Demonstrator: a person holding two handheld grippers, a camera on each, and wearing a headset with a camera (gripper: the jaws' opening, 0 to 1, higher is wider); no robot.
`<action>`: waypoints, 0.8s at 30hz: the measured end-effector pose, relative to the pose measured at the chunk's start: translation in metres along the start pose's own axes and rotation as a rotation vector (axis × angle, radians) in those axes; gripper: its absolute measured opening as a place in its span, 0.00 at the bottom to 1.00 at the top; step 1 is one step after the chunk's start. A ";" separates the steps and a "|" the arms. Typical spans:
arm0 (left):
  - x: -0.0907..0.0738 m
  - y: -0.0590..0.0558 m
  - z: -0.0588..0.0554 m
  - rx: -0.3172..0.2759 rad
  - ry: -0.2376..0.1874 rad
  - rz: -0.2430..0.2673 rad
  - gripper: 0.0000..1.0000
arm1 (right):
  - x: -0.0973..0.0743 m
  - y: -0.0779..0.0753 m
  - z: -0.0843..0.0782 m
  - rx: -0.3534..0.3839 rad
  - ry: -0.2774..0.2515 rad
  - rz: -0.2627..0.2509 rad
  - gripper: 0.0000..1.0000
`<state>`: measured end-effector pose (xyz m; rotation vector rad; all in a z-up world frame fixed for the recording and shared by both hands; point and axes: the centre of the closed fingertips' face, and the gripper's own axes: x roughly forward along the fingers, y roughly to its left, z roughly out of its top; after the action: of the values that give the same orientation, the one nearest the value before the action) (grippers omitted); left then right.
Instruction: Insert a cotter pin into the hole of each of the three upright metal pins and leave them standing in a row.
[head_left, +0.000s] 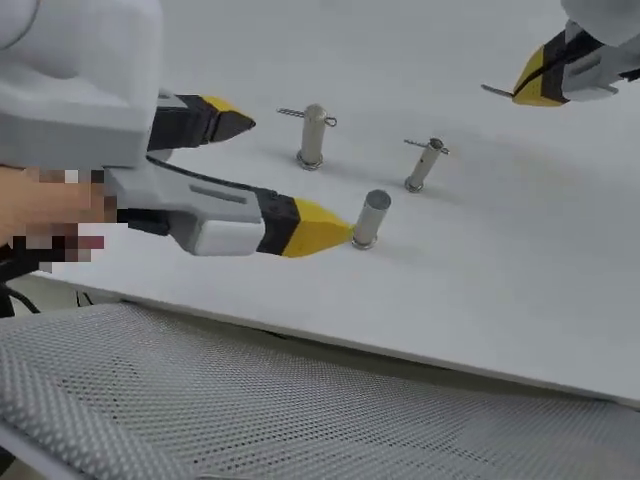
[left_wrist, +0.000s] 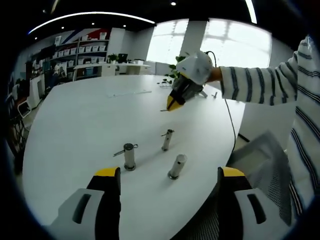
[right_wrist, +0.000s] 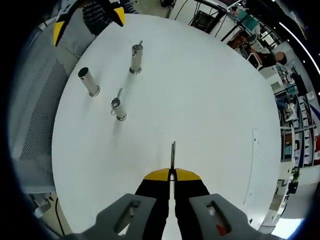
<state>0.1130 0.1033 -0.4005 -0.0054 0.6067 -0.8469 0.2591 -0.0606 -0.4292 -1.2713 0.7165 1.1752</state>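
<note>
The table (head_left: 500, 260) is plain white; the three metal pins (head_left: 372, 212) and the cotter pin (right_wrist: 173, 152) are silver-grey. The left gripper (head_left: 300, 177) and right gripper (right_wrist: 172, 175) have yellow tips on black jaws and pale grey bodies. The near mesh chair (head_left: 250, 400) is grey, finely dotted; the sleeve (left_wrist: 260, 85) is white with dark stripes.

Three pins stand close together near the counter's (head_left: 520, 260) front edge: a left pin (head_left: 312, 135), a tilted pin (head_left: 425, 165) and a near pin (head_left: 371, 218), with open gaps between them. Clips jut sideways from the first two. The left hand-held gripper (head_left: 300, 177), jaws wide apart, has one tip just beside the near pin. Beyond the pins the counter lies bare and broad; there the right hand-held gripper (right_wrist: 172, 174), pinching a cotter pin (right_wrist: 173, 155), hangs well apart. A mesh chair (head_left: 250, 400) borders the front edge.
</note>
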 end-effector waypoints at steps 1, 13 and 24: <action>0.001 -0.001 0.002 -0.006 -0.005 -0.003 0.76 | -0.003 0.002 0.003 -0.012 -0.006 -0.010 0.00; 0.014 -0.007 0.022 -0.041 -0.035 -0.040 0.66 | -0.047 0.021 0.054 -0.062 -0.169 -0.164 0.00; 0.028 -0.014 0.051 -0.153 -0.122 -0.117 0.50 | -0.063 0.049 0.089 -0.083 -0.274 -0.214 0.00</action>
<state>0.1427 0.0623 -0.3689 -0.2314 0.5585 -0.9042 0.1781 0.0026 -0.3693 -1.1930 0.3257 1.1819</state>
